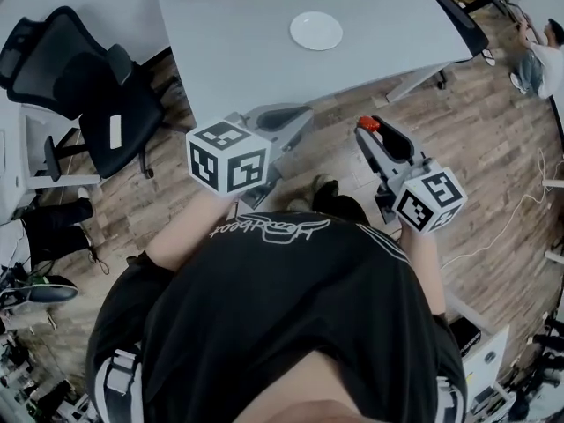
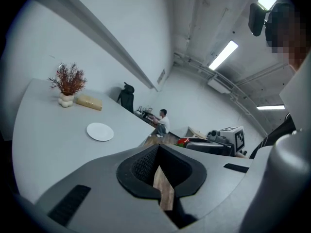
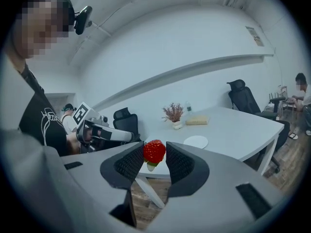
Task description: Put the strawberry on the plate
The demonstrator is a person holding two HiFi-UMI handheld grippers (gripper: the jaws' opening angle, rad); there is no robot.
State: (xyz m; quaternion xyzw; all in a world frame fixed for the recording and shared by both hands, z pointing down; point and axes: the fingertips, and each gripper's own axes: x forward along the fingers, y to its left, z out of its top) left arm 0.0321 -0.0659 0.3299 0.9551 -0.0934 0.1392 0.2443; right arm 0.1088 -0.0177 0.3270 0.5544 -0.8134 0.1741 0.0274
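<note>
A red strawberry with its green cap pointing down is pinched between the pads of my right gripper, which is shut on it. In the head view the strawberry shows at the tip of the right gripper, held over the wooden floor, short of the near edge of the grey table. The white plate lies bare on that table, farther ahead; it also shows as the plate. My left gripper hovers beside the table edge, jaws together and holding nothing.
A black office chair stands left of the table. At the table's far end are a vase of dried flowers and a yellowish block. A seated person is at the far right. Cables lie on the floor.
</note>
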